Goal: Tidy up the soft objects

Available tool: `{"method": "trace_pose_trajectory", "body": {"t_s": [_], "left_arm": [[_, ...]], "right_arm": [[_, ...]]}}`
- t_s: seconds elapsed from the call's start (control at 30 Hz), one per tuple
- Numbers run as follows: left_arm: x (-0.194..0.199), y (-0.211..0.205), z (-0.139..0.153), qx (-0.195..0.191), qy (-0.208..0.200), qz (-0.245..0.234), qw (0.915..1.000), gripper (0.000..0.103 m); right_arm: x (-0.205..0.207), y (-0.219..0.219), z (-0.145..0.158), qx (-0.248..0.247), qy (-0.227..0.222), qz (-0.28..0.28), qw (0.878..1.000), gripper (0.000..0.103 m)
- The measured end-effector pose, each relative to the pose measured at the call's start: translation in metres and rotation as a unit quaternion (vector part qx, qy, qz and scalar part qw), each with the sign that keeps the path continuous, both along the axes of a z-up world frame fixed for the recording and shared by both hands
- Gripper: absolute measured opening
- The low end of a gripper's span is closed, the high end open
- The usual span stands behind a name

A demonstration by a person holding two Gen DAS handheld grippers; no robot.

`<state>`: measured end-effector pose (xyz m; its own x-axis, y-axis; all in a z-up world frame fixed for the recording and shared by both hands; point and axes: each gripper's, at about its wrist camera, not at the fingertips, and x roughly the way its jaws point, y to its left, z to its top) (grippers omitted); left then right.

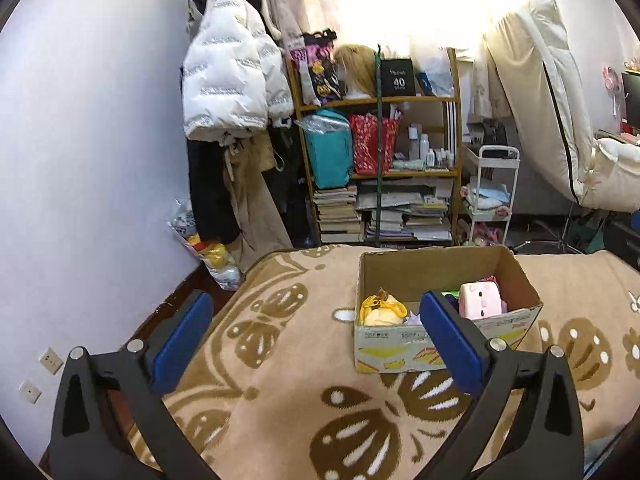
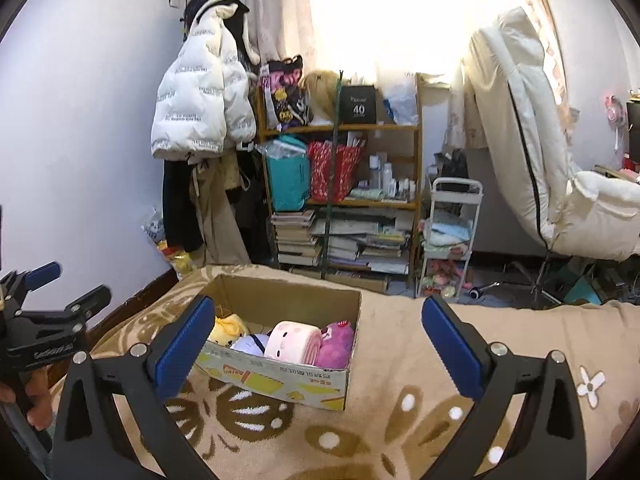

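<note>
Both grippers, left gripper (image 1: 316, 316) and right gripper (image 2: 318, 318), wide (empty), above box (image 2: 280, 382).

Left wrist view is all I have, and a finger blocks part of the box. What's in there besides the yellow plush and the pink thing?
Observer: A purple plush lies against the right wall of the box, beside the pink roll.
Operator: Anything between yellow and pink?
Observer: Yes, a pale plush sits between the yellow plush and the roll.
Operator: Is my other hand carrying something?
Observer: No, the right hand-held gripper is open, with nothing between its fingers.
</note>
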<state>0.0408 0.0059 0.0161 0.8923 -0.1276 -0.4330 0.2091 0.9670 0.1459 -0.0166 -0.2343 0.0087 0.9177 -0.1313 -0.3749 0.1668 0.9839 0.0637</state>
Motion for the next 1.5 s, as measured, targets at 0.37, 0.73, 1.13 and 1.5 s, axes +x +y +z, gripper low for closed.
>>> {"method": "trace_pose_trajectory", "body": {"t_s": [0.37,0.73,1.13,1.5], "left_arm": [[-0.035,0.024,0.015,-0.023,-0.025,0.024,0.9991,0.102],[-0.045,0.028,0.011,-0.027,-0.031,0.015,0.9990,0.102],[-0.038,0.020,-0.002,-0.010,-0.017,0.009,0.9998,0.102],[-0.040,0.013,-0.006,0.003,-0.023,0.008,0.9997,0.102]], "right_arm": [[-0.037,0.007,0.003,-0.006,-0.003,-0.005,1.000,0.103],[-0.049,0.001,0.004,0.004,-0.024,-0.015,1.000,0.103],[-0.033,0.001,-0.006,-0.002,-0.006,-0.018,1.000,0.103],[-0.024,0.001,-0.014,-0.006,0.009,-0.009,1.000,0.103]]}}
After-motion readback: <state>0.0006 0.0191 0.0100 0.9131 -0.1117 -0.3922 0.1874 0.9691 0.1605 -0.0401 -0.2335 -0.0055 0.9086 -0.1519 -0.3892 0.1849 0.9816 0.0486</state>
